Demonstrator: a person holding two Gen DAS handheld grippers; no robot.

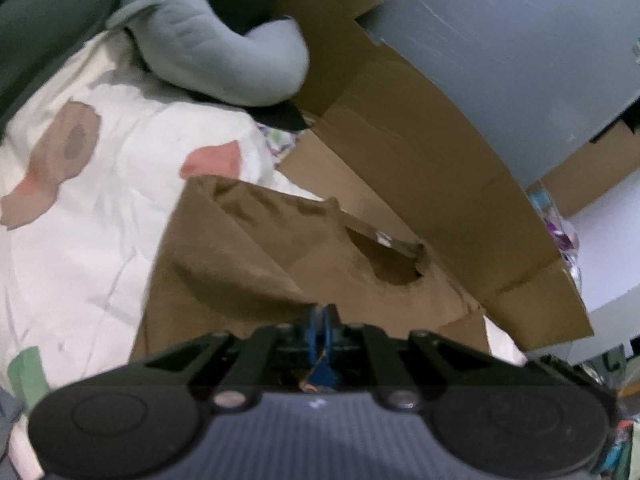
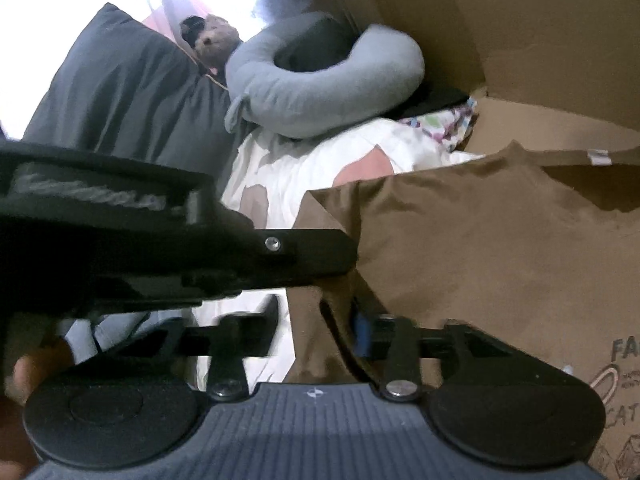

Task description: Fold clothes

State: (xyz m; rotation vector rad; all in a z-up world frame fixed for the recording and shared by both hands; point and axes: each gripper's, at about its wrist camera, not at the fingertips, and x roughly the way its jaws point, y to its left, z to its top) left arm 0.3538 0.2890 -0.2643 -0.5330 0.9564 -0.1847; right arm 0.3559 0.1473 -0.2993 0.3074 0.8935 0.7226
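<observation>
In the left wrist view, the left hand-held gripper [image 1: 322,320] has its blue-tipped fingers pressed together on a raised fold of the brown shirt [image 1: 248,256], which is pinched right at the tips. The shirt lies on a white bedspread [image 1: 80,208] printed with pink and tan shapes, its collar opening toward the right, next to large cardboard sheets [image 1: 420,152]. A grey neck pillow [image 1: 208,52] sits at the far side of the bed.

In the right wrist view, the right hand-held gripper [image 2: 316,324] looks spread fairly wide, with brown shirt [image 2: 480,248] fabric draped over its right finger; the blur makes it hard to be sure whether it actually grips any cloth. The left hand-held gripper's black body crosses the left of the frame, its tip at the shirt's edge. The shirt's collar, with a small white tag, points away toward a cardboard box [image 2: 540,40]. The grey neck pillow [image 2: 320,80] rests beyond, beside a dark pillow [image 2: 120,92].
</observation>
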